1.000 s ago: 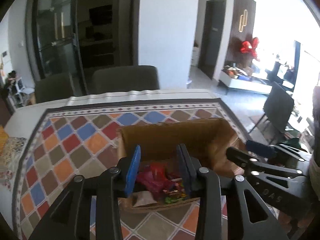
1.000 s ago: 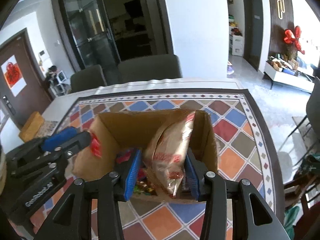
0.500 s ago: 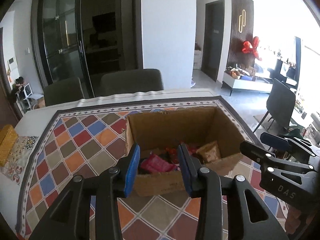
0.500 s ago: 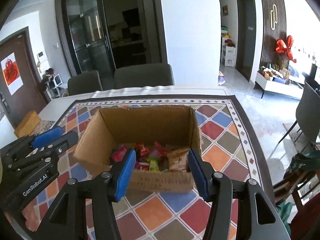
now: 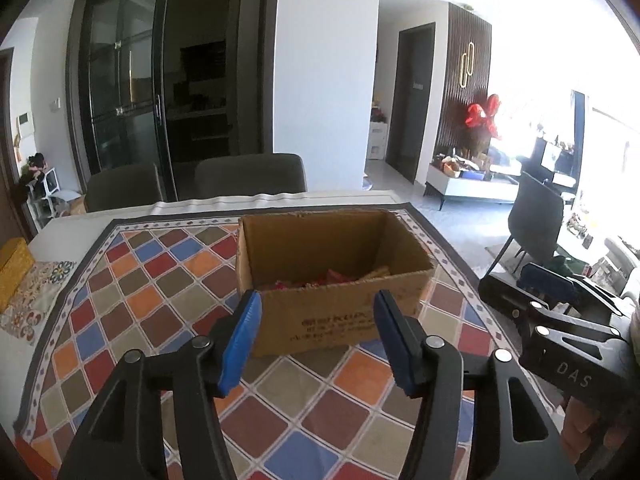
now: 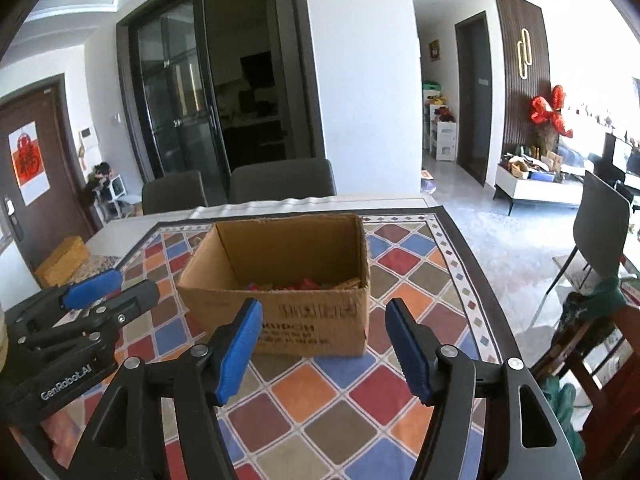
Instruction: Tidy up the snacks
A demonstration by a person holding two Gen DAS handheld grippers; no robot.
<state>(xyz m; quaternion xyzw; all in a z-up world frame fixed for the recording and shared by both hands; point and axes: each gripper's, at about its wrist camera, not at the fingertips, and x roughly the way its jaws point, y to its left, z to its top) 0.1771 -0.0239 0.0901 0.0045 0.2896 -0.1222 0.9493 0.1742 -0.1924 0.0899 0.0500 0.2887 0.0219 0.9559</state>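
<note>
An open cardboard box (image 5: 312,236) (image 6: 288,248) stands on the chequered tablecloth (image 5: 160,300), with red and tan snack packets (image 5: 328,278) (image 6: 304,283) lying low inside it. My left gripper (image 5: 317,312) hovers in front of the box's near wall, its jaws opening and nothing between the blue pads. My right gripper (image 6: 324,312) hangs likewise before the box, jaws opening and empty. Each gripper also shows in the other's view: the right gripper (image 5: 560,304) at the right edge, the left gripper (image 6: 92,292) at the left edge.
Two grey chairs (image 5: 248,176) (image 5: 124,188) stand behind the table. A yellow box (image 5: 14,268) lies on a patterned mat at the table's left end. The table's right edge (image 6: 492,300) drops to the floor, where another chair (image 6: 600,228) stands.
Both grippers have drawn back out of the box toward me. The right one let go of a snack bag, which now lies in the box. Both pairs of jaws stand wider.
</note>
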